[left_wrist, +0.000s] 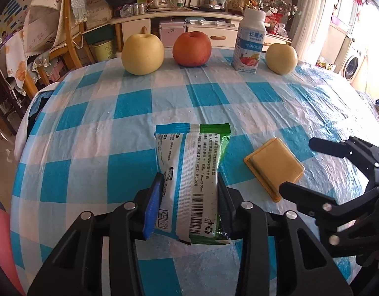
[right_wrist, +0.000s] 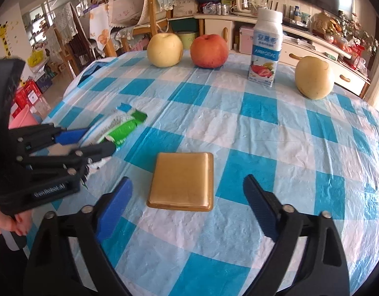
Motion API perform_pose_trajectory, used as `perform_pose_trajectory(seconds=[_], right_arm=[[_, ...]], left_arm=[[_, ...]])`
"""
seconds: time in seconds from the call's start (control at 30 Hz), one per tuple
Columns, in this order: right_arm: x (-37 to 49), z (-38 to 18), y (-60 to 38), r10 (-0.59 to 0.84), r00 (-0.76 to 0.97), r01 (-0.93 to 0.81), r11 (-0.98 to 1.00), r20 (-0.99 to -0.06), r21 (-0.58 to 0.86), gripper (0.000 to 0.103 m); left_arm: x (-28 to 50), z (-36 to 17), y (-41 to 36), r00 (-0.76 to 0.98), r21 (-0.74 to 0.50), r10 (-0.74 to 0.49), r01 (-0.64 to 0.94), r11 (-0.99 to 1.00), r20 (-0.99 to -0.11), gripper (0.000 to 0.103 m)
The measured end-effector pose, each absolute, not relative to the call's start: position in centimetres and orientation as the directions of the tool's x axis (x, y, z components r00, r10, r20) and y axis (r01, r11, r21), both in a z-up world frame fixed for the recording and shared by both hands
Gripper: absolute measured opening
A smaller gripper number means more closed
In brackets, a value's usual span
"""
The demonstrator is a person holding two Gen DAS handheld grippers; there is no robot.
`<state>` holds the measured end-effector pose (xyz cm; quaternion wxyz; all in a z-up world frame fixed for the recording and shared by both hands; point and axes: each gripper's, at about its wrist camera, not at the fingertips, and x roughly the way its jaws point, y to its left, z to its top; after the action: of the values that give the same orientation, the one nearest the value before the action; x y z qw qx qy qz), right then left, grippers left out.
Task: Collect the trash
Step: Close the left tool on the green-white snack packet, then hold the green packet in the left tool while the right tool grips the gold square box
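**Bench inventory: two pieces of trash, two hand-held grippers, four standing items**

Left to right, as recorded:

1. Left hand-held gripper [left_wrist: 188,197]. Jaws pinched on the lower half of a white-and-green wrapper [left_wrist: 191,172], its far end reaching out over the checked bench [left_wrist: 103,113]. The left wrist view showed the wrapper's printed back and barcode; the right wrist view showed the same wrapper [right_wrist: 115,128] side-on, together with the person's fingers [right_wrist: 14,224] on the gripper handle, unseen from the left.

2. Tan flat packet [right_wrist: 182,182]. It lay flat on the bench, just right of the wrapper. The right wrist view had it whole, apart from both pads; the left wrist view had it [left_wrist: 275,167] tilted in frame.

3. Right hand-held gripper [right_wrist: 187,212]. Jaws spread wide, nothing between the pads, the packet just ahead of them. In the left wrist view its black fingers [left_wrist: 300,192] entered from the right edge.

4. Far row, along the bench's far edge: yellow pear [left_wrist: 142,54], red apple [left_wrist: 191,49], yogurt bottle [left_wrist: 249,42] standing upright, second yellow pear [left_wrist: 282,58]. Both views showed all four.

5. Pink bin [right_wrist: 21,119], off the bench's left side, right wrist view only.
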<state>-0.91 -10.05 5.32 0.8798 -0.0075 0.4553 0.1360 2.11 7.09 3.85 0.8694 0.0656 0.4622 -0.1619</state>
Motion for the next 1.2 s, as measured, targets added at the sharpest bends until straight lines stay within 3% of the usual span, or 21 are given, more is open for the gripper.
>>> perform_pose_trajectory(seconds=[0.27, 0.53, 0.97, 1.2], right_arm=[[-0.6, 4.5, -9.3, 0.199, 0.551, -0.254, 0.965, -0.811, 0.064, 0.083], [-0.2, 3.8, -8.7, 0.187, 0.550, -0.270, 0.962, -0.814, 0.039, 0.062], [-0.4, 4.1, -8.5, 0.183, 0.575, -0.272, 0.962, -0.798, 0.025, 0.060], [-0.8, 5.4, -8.5, 0.201, 0.603, -0.267, 0.963, -0.772, 0.042, 0.060]], left_arm=[[2.5, 4.1, 7.7, 0.520, -0.075, -0.244, 0.324, 0.943, -0.819, 0.040], [2.9, 4.6, 8.9, 0.529, -0.102, -0.252, 0.296, 0.950, -0.810, 0.039], [3.1, 5.2, 10.6, 0.559, -0.082, -0.212, 0.248, 0.965, -0.802, 0.036], [2.8, 6.4, 11.7, 0.598, -0.057, -0.186, 0.228, 0.972, -0.779, 0.026]])
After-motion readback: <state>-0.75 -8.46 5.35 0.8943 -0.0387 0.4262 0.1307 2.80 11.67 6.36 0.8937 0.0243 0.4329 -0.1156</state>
